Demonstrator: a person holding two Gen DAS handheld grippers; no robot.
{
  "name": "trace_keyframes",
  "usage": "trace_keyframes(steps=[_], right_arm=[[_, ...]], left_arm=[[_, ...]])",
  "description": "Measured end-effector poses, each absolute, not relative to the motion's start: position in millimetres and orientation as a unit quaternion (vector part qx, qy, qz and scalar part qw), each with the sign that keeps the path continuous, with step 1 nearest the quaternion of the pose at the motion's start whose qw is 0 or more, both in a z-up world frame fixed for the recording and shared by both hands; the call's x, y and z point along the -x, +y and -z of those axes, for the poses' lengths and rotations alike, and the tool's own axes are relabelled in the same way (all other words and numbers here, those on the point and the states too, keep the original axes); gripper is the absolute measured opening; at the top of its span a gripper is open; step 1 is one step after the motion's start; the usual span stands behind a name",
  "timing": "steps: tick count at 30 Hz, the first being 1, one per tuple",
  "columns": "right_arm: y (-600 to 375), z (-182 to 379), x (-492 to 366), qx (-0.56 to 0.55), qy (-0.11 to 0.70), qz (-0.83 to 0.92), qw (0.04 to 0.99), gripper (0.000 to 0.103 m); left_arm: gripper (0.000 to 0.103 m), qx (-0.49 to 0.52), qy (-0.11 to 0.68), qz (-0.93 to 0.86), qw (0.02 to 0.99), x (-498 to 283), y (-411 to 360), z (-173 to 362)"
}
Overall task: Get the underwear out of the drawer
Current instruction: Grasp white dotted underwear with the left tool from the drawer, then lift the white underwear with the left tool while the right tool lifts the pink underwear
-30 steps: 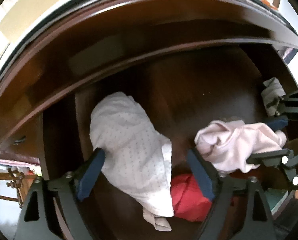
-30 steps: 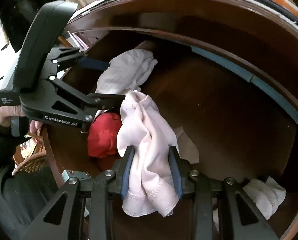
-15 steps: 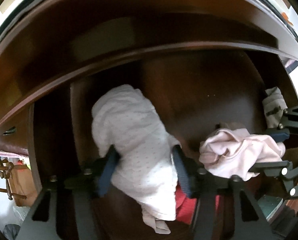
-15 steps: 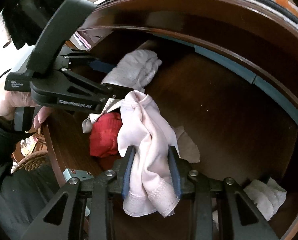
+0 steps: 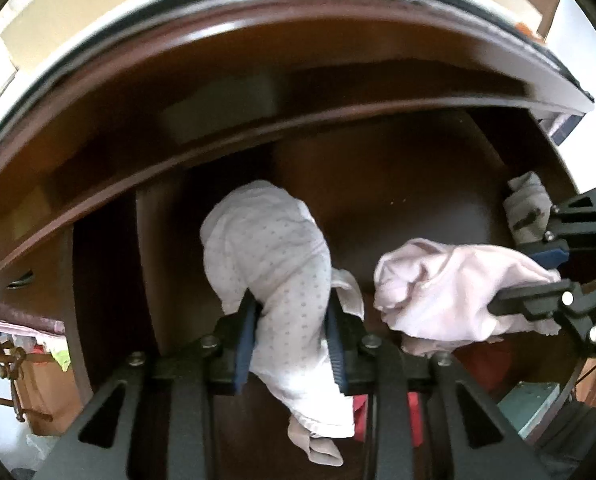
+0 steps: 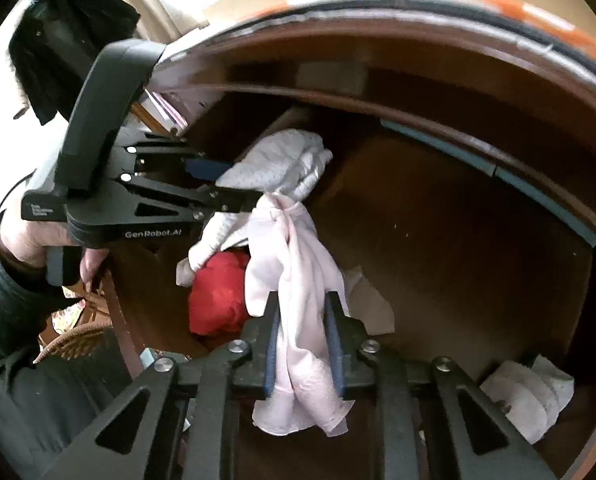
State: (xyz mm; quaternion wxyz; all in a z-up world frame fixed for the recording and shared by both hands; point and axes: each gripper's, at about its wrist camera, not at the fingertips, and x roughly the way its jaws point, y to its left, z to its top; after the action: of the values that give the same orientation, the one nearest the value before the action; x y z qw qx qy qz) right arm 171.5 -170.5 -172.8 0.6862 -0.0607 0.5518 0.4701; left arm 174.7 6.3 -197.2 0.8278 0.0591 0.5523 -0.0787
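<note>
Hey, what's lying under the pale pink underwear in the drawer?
A bunched red garment lies partly under the pale pink underwear, on the dark wooden drawer floor beside a whitish scrap. The pink cloth covers its right edge, so its full shape cannot be seen.

A home, likely a bedroom: dark wood drawer point(image 6: 437, 240) w/ loose underwear point(image 6: 222, 296) inside, part of a polished dresser. At 8 o'clock, left wrist view, a wooden rack point(image 5: 6, 364) w/ hanging clothes.
</note>
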Motion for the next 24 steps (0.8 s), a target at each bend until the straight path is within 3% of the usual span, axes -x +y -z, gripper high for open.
trace_keyframes(steps=[7, 24], right_arm=[[-171.5, 164.8, -165.7, 0.066, 0.526, -0.471, 0.705, 0.015], [-201.5, 143.0, -159.9, 0.040, 0.454, -0.489, 0.744, 0.012]], left_arm=[[0.030, -0.049, 0.506, 0.094, 0.856, -150.9, 17.3, 178.8], [0.030, -0.022, 0.433, 0.104, 0.895, -123.7, 56.3, 145.8]])
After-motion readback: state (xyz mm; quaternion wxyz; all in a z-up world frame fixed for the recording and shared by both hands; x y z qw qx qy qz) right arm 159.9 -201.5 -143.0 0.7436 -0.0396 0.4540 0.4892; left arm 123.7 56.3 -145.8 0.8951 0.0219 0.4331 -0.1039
